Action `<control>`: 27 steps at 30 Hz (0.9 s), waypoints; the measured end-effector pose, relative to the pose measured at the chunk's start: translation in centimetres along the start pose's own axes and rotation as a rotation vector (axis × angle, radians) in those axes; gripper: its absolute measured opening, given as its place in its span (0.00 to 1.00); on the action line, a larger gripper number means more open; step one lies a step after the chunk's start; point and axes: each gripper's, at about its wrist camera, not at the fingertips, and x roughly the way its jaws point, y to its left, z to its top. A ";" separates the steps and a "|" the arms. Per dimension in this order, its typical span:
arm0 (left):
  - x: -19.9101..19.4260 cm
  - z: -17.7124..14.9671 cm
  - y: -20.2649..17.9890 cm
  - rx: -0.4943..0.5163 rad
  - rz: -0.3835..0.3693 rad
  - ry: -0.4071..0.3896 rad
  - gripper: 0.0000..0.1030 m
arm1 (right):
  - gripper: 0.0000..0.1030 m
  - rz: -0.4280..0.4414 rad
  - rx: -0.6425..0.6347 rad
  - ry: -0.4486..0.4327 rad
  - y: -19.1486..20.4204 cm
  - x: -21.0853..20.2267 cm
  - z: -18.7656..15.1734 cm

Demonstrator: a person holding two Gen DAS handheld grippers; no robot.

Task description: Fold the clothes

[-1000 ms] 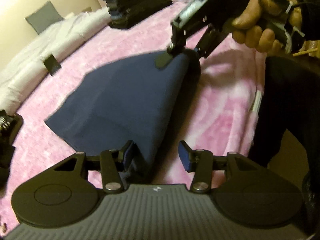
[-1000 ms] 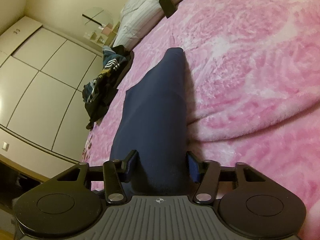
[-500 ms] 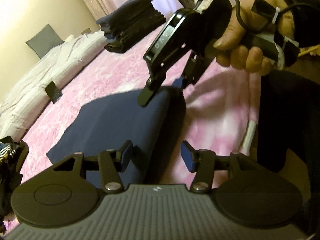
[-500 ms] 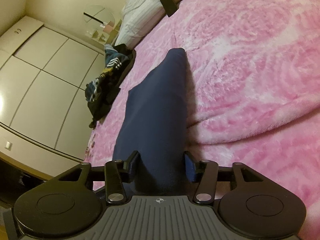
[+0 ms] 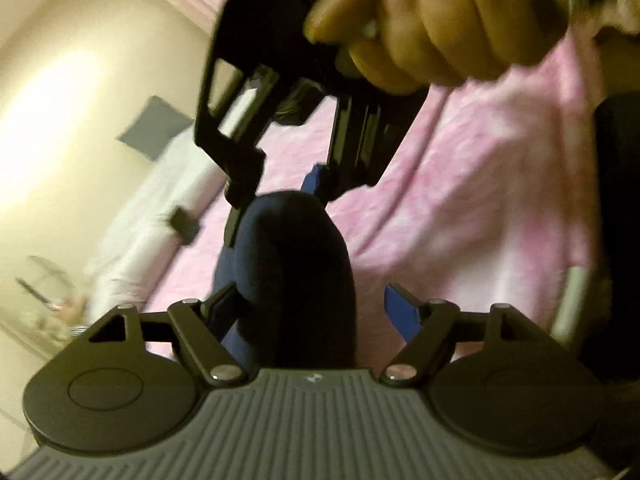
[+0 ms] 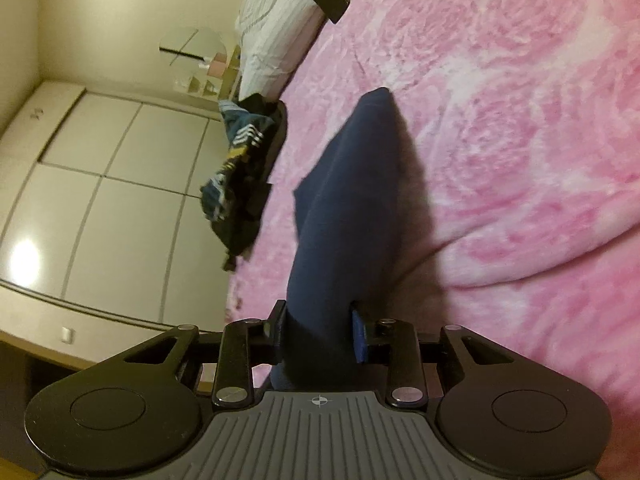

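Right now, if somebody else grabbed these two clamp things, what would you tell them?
Right gripper: shut on the navy garment, lifting one end off the pink blanket.
Left gripper: open, the garment's other end between its fingers, not pinched.
Done: garment gathered into a long hanging fold.
Left: lay it flat, finish folding. An unfolded clothes heap waits at the bed's edge.

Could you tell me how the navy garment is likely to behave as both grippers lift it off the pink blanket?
The navy garment probably stays floppy: it sags in a soft drape from the right gripper down to the pink blanket. It looks light, bunching easily between the fingers. With the left gripper looking open around it, that end may slip free.
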 end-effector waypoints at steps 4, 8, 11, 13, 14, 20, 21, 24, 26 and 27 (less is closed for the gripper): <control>1.3 -0.4 -1.2 0.104 0.123 0.048 0.69 | 0.30 0.047 0.049 -0.007 0.6 -0.2 0.2; 1.8 -1.0 -1.2 0.152 0.164 0.051 0.36 | 0.30 0.033 0.034 -0.016 0.6 -0.5 0.2; 1.4 -1.0 0.2 0.113 0.116 0.035 0.25 | 0.31 -0.008 -0.021 -0.022 0.3 -0.8 0.1; 0.9 -1.0 1.8 0.079 0.085 0.020 0.23 | 0.38 -0.004 -0.065 -0.029 0.0 -1.2 0.0; 0.8 -1.0 2.7 0.063 0.075 0.016 0.23 | 0.47 0.002 -0.083 -0.039 -0.1 -1.5 0.0; -0.8 -1.8 10.5 -0.131 0.035 -0.014 0.22 | 0.67 -0.036 -0.115 -0.123 -0.6 -3.1 0.8; -1.2 -1.9 11.0 -0.113 0.038 -0.026 0.22 | 0.67 -0.030 -0.099 -0.126 -0.7 -3.0 1.0; -2.2 -2.4 11.4 -0.078 0.003 -0.052 0.22 | 0.85 -0.001 -0.052 -0.128 -1.0 -1.9 1.6; -3.1 -3.4 10.4 -0.034 -0.026 -0.057 0.22 | 0.92 0.003 -0.033 -0.121 -0.8 -0.6 2.0; -3.6 -3.9 9.9 -0.012 -0.041 -0.059 0.22 | 0.92 0.008 -0.024 -0.111 -0.8 0.2 2.2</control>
